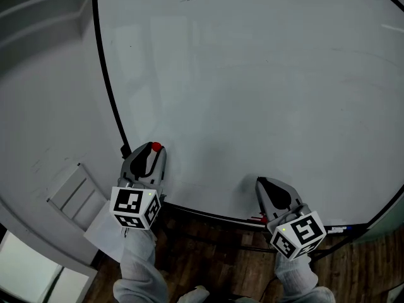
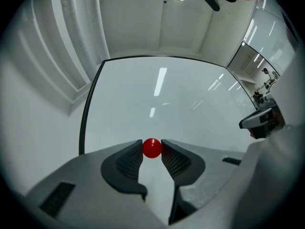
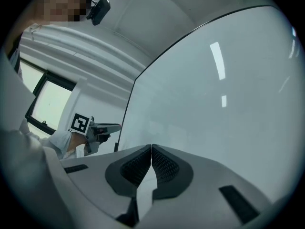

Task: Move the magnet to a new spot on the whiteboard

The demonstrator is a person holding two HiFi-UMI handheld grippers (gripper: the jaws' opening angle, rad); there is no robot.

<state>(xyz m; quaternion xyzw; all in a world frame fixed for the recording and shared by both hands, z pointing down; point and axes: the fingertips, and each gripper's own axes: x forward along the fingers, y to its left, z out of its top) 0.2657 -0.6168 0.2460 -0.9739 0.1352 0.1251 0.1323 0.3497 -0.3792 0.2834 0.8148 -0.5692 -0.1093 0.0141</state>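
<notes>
Left gripper (image 1: 153, 149) is part open, jaws pinched on the magnet (image 2: 152, 148) at their very tips, one pad on each side. A tip grip probably keeps the pads clear of the whiteboard (image 1: 252, 93), so the magnet can be pulled off or set down flat. The magnet sits over the board's lower left corner, close to the left edge of the black frame and a bit above the bottom edge. Can't tell whether it touches the surface or is just off it.

Right gripper (image 1: 262, 183) is fully closed, pads meeting, nothing in them. It hangs by the bottom edge, right of the middle and well apart from the left one. Looks parked out of the way; this is a one-gripper job.

The magnet is a small, glossy red ball-like knob, smooth, narrower than the pads that hold it, and the only colour against the white board. The board is bare around it, so there is plenty of free room up and to the right for a new spot
</notes>
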